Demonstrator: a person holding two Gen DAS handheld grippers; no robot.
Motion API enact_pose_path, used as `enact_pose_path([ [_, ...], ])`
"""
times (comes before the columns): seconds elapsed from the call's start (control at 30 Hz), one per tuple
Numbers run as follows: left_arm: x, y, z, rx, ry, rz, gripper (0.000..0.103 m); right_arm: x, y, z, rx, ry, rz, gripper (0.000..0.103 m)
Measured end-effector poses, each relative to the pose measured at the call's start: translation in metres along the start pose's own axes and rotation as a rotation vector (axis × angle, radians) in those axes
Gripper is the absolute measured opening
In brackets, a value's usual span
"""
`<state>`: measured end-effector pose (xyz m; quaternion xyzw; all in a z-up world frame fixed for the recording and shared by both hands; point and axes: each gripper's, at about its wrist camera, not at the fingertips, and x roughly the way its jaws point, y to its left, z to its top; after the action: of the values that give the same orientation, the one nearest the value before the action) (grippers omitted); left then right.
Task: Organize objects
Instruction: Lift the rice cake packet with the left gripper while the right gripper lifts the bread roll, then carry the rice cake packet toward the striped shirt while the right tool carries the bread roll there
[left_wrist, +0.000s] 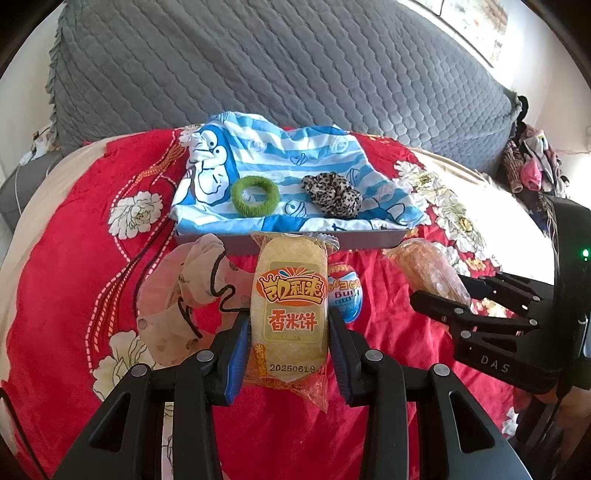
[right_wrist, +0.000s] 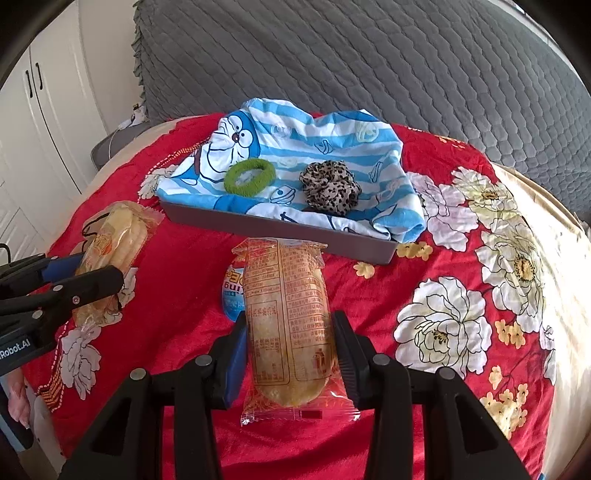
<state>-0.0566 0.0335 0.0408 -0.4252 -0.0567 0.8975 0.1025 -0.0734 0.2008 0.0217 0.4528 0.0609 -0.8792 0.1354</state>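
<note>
**Red floral bedding, a grey tray, and a rice cracker packet in each gripper**

Red fabric printed with white peonies (right_wrist: 443, 325) covered the bed under both tools, and a grey quilted cover (left_wrist: 280, 66) rose behind it. White cupboard doors (right_wrist: 40, 110) stood far off to the left of the right gripper.

Straight ahead of both grippers sat a grey tray (right_wrist: 280, 230) lined with a blue-and-white striped cartoon cloth (left_wrist: 295, 162). On that cloth lay a green hair tie (left_wrist: 255, 195) and, to its right, a leopard-print scrunchie (left_wrist: 332, 194), the two apart.

The left gripper (left_wrist: 290, 332) was clenched on a rice cracker packet (left_wrist: 290, 288), label up, its far end reaching the tray's near wall. The right gripper (right_wrist: 291, 343) gripped a second rice cracker packet (right_wrist: 290, 314), printed back facing up. Behind both packets a small blue-and-white sachet (left_wrist: 347, 295) lay on the bedding. Left of the left gripper rested a pale pink patterned cloth with a dark cord (left_wrist: 177, 295).
</note>
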Motion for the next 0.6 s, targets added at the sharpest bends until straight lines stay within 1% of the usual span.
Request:
enact_pose_path([
  [0.37,-0.010,-0.008,0.012,0.008,-0.036,-0.007,0.041,-0.019,0.003,0.007,-0.003,-0.065,0.007,0.043],
  [0.6,-0.014,-0.016,0.019,0.017,-0.059,-0.012,0.041,-0.030,0.003,0.011,-0.005,-0.105,-0.004,0.043],
])
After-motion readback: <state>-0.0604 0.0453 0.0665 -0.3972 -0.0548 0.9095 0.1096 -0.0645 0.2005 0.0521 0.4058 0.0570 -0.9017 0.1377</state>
